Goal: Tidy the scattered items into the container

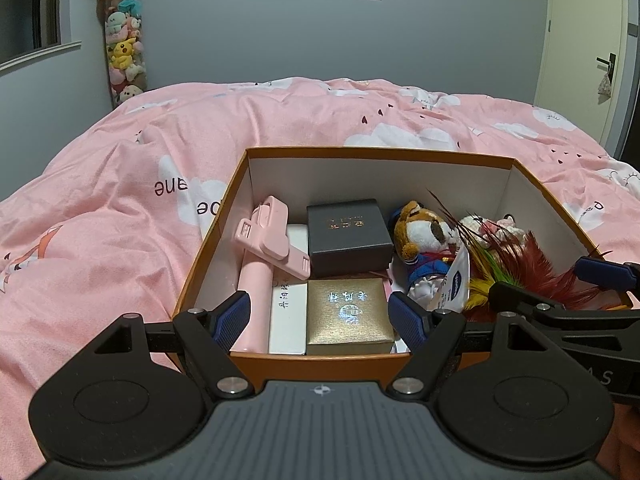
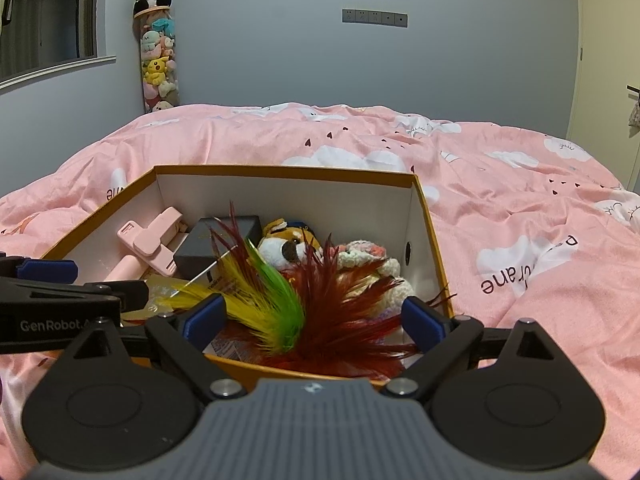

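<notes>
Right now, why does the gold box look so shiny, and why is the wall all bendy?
Left wrist view: light glares off the gold box lid, washing out its lettering. Both views: the fisheye lens bows the wall and darkens the corners. Right wrist view: the feathers look sharp.

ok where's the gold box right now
The gold box lies in the orange box, at its near wall in the left wrist view, between the left gripper's open fingers, just in front of the black box.
</notes>
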Demonstrator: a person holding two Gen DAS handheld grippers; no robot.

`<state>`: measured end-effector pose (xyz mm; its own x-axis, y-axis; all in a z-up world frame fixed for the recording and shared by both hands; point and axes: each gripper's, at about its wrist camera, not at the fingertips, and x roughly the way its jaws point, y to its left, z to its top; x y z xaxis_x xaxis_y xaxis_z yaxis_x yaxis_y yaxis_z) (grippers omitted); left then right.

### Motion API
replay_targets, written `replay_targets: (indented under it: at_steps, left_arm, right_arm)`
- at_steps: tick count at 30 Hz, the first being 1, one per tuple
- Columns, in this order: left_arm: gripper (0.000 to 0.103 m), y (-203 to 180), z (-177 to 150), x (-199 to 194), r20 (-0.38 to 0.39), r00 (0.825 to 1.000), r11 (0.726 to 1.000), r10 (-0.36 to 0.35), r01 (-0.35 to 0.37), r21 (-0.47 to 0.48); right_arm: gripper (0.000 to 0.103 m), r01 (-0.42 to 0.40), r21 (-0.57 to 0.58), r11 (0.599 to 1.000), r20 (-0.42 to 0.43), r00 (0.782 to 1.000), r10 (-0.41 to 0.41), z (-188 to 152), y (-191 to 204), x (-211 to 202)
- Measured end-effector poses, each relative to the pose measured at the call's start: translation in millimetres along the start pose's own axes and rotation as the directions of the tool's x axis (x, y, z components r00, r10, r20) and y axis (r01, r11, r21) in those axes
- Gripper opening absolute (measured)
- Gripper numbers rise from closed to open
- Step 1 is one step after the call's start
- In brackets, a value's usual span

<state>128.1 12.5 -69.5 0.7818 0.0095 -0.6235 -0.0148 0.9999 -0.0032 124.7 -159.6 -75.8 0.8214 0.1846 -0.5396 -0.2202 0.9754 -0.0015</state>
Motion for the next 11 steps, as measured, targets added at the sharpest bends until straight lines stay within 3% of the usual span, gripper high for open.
replay_targets:
  at_steps: [11]
  left_arm:
    - [0.089,0.6,-0.3,1.5,0.000,1.000,1.000,-0.008,0.008,0.000]
  right_arm:
    - [0.095,0.001,0.001,1.000,0.000,1.000,-0.001,-0.4,-0.3,-1.3]
